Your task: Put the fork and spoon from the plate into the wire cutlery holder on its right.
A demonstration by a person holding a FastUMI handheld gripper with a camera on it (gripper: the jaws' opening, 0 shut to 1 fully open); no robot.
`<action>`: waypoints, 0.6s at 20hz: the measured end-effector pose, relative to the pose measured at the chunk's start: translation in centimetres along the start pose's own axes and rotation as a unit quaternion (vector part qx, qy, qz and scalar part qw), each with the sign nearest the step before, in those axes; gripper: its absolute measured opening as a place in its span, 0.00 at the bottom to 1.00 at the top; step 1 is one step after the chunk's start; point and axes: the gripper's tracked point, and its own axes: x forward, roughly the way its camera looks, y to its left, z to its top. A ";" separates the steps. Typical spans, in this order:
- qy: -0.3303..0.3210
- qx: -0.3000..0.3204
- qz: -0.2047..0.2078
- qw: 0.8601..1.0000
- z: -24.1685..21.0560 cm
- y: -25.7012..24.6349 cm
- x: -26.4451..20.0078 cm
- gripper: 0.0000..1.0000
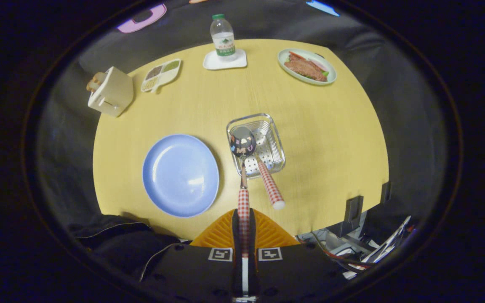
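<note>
Gripper view: spoon held over the wire cutlery holder.

The gripper (243,223) is seen clamped on the checked handle of the spoon (243,145), its orange fingers (221,233) pressed against it from both sides; the bowl is held above the wire cutlery holder (277,145). A second checked handle, taken to be the fork (270,185), is leaned in the holder, its head hidden. The blue plate (180,174) is placed just left of the holder on the yellow table (331,139). At the far side are listed a toaster (111,91), a divided snack tray (161,74), a water bottle (222,37) on a white coaster (225,62), and a plate of food (307,66).
</note>
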 end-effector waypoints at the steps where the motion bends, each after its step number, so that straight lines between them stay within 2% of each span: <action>1: 0.018 -0.004 -0.001 1.000 -0.1 -0.3 0.1 0.08; 4: 0.065 0.001 0.007 0.998 0.4 -0.6 0.4 0.08; 9: 0.114 0.001 -0.006 0.993 2.2 -2.1 1.4 0.08; 12: 0.136 0.010 0.009 0.991 3.1 -1.4 2.0 0.08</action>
